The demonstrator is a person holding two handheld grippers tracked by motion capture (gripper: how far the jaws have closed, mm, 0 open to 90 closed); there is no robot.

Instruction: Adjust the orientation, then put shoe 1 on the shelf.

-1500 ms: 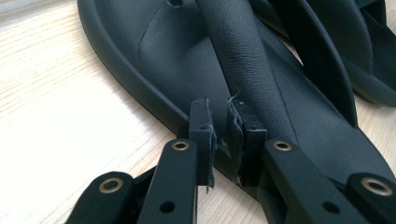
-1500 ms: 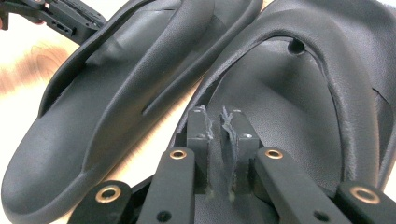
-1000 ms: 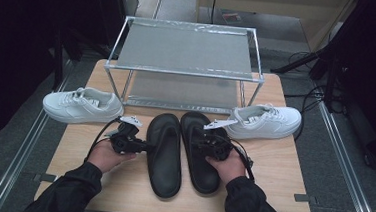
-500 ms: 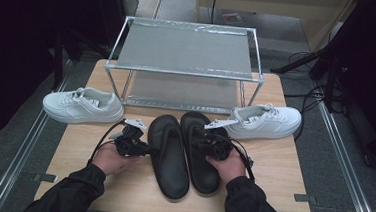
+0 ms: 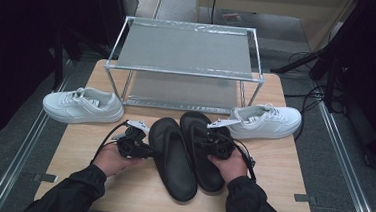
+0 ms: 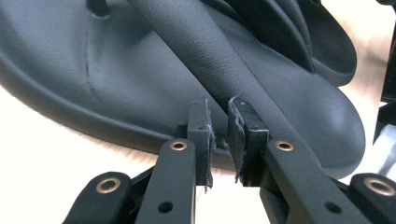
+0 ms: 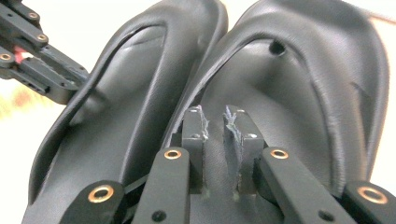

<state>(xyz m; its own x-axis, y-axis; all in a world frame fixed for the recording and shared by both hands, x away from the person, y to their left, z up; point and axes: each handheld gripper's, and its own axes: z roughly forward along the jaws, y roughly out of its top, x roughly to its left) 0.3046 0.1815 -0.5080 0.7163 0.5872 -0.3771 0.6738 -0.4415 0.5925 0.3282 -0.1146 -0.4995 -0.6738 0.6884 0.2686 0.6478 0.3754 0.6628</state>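
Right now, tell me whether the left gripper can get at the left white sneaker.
Probably yes. The left gripper sits at the edge of the left sandal, and the table between it and the left white sneaker looks bare, so nothing seems to block it.

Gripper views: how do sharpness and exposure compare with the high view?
Left gripper view: fingers and the near sandal strap are sharp, the table bleaches pale. Right gripper view: the sandals are crisp, the table beyond blows out to white and the left gripper is soft. High view: evenly lit tabletop, dark surroundings, slightly soft overall.
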